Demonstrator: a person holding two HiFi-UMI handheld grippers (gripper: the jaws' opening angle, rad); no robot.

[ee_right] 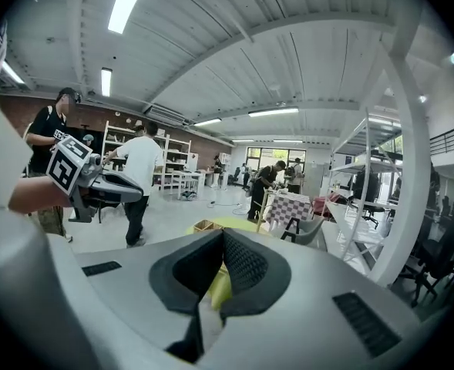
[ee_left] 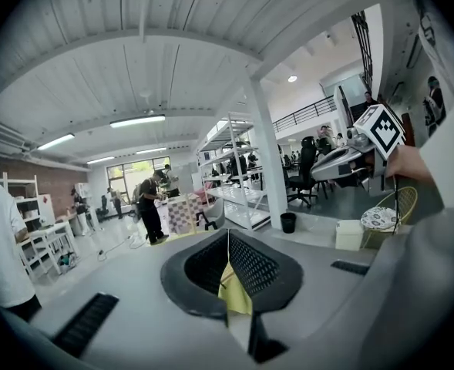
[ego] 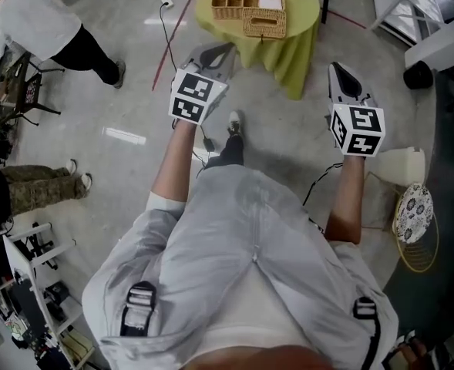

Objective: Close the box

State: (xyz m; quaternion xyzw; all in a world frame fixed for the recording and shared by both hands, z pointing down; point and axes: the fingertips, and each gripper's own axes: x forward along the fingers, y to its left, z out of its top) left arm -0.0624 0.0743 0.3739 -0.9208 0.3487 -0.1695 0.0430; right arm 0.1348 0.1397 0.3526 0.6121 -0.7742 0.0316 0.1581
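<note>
A woven wicker box [ego: 250, 10] with open compartments stands on a round table under a yellow-green cloth [ego: 288, 33], far ahead in the head view. Both grippers hang in the air short of the table and point toward it. My left gripper [ego: 223, 52] is shut, its jaws meeting with nothing between them. My right gripper [ego: 338, 69] also looks shut and empty. In the right gripper view the box [ee_right: 204, 225] and the cloth [ee_right: 238, 223] show just past the closed right gripper [ee_right: 223, 232]. In the left gripper view only cloth [ee_left: 234, 291] shows behind the closed left gripper [ee_left: 228, 233].
A person in a white shirt [ego: 34, 18] stands at the far left. Cables [ego: 169, 29] run across the floor toward the table. A white bin [ego: 400, 164] and a gold wire basket with a patterned cushion [ego: 415, 214] sit at the right. Shelving [ego: 34, 253] lines the left.
</note>
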